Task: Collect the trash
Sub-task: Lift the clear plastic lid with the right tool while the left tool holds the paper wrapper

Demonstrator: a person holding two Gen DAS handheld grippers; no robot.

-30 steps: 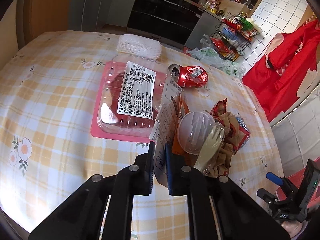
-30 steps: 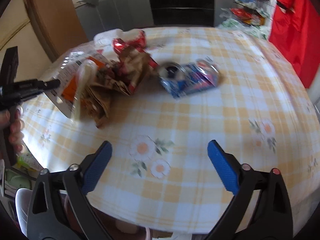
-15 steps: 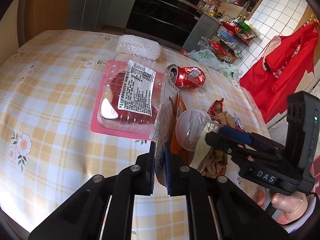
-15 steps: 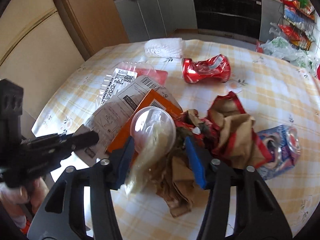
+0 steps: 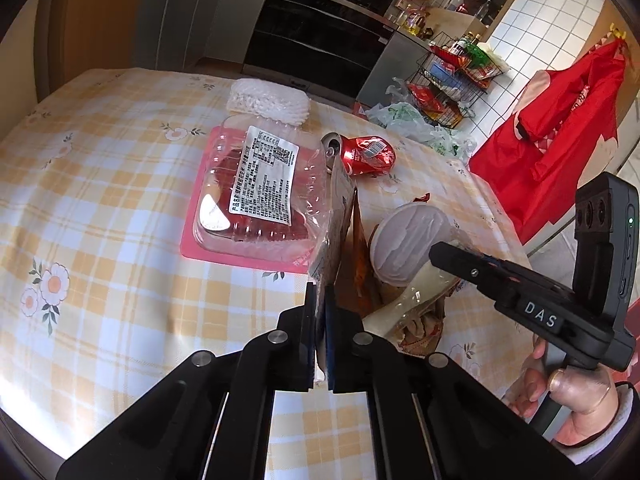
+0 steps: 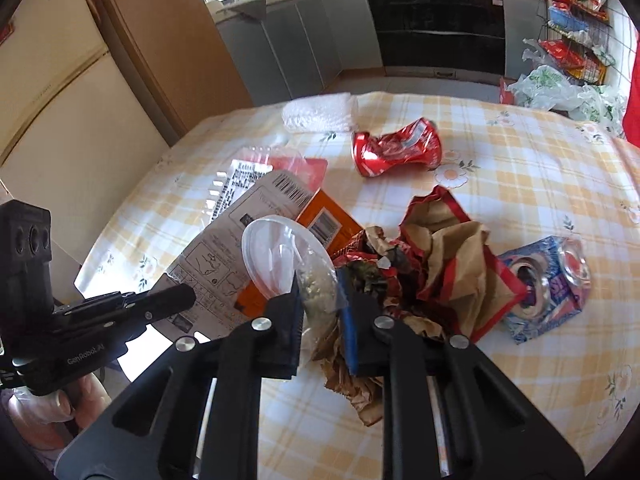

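We see the left gripper (image 5: pixel 320 312) clamped on the lower edge of a flat grey package (image 5: pixel 334 216), jaws pressed together on it, package held up on edge. The right gripper (image 6: pixel 320 312) has its jaws narrowed around a clear bag of pale stuff (image 6: pixel 316 292) under a round plastic lid (image 6: pixel 280 256); we read it as gripping the bag. Taking the lid as landmark: an orange packet (image 6: pixel 328 224) lies just behind it, crumpled brown-and-red wrappers (image 6: pixel 432 264) touch it on the right, a crushed blue can (image 6: pixel 548 284) sits beyond those wrappers. A crushed red can (image 6: pixel 396 148) lies farther back from the lid, a white foam net (image 6: pixel 320 114) farther still. The clear clamshell tray (image 5: pixel 260 196) on a pink mat sits left of the lid. All on the checked tablecloth (image 5: pixel 100 200).
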